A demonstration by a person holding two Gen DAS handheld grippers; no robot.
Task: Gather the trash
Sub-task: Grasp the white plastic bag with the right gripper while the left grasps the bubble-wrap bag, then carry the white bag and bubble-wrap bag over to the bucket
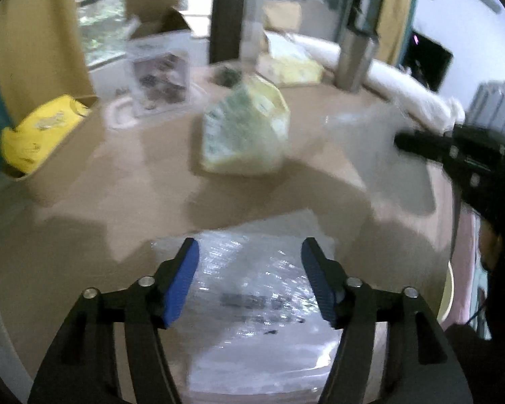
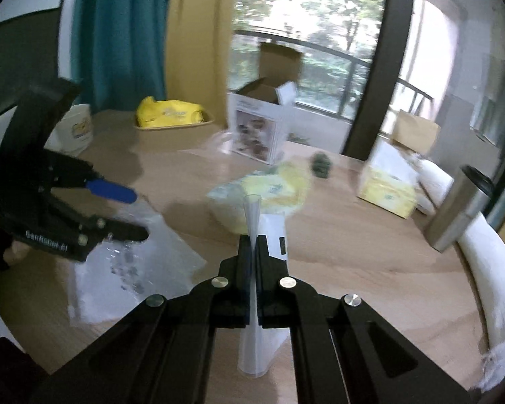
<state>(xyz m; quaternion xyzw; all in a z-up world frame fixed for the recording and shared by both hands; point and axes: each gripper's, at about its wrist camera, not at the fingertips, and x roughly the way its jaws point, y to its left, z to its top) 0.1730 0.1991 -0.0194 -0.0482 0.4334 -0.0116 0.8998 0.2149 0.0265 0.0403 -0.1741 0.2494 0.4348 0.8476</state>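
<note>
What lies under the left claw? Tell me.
A clear plastic bag with dark print lies flat on the table beneath the open left claw. Whatever it covers is blurred.

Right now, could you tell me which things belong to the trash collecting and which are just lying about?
Job: clear bag pinched in right gripper; plastic wrapper beneath open left gripper; crumpled yellow packet.

Lying about: steel flask, white box, tissue box.

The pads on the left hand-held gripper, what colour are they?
Blue, on black fingers. The pads of the left hand-held gripper show best in the left wrist view.
</note>
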